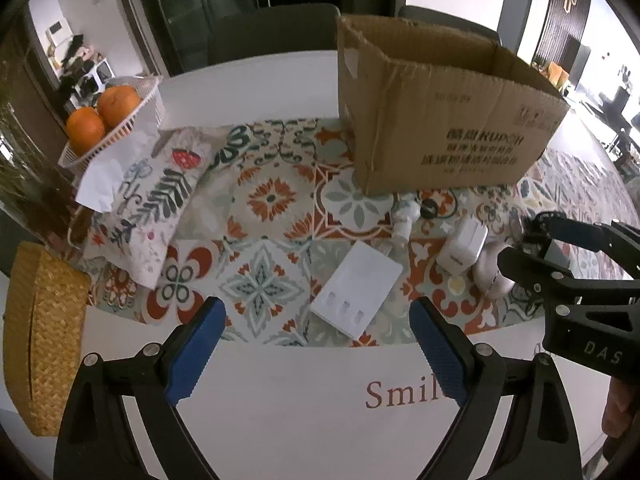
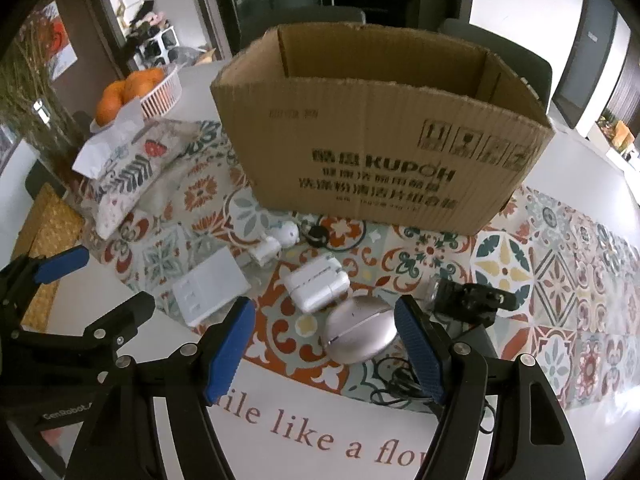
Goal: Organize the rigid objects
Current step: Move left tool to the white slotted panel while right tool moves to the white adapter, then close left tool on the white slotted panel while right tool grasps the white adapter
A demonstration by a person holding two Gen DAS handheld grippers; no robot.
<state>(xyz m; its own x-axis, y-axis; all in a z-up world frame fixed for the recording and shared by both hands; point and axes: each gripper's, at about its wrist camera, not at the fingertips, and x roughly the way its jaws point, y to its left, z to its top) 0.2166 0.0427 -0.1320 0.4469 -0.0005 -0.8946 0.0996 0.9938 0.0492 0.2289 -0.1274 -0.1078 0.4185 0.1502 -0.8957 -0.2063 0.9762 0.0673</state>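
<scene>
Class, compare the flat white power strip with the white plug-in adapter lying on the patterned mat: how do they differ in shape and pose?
The power strip is a thin, flat slab; the adapter is a thicker, chunkier block. The power strip shows a row of sockets at its near end; the adapter shows no such row. The power strip lies left of the adapter, nearer the left gripper. Both are white, rectangular and rest on the mat.

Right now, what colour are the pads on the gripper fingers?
Blue pads on black fingers, for both grippers; the right wrist view shows them best.

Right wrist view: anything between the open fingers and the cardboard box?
Yes: the pinkish oval device nearest, then the white charger, before the cardboard box.
</scene>
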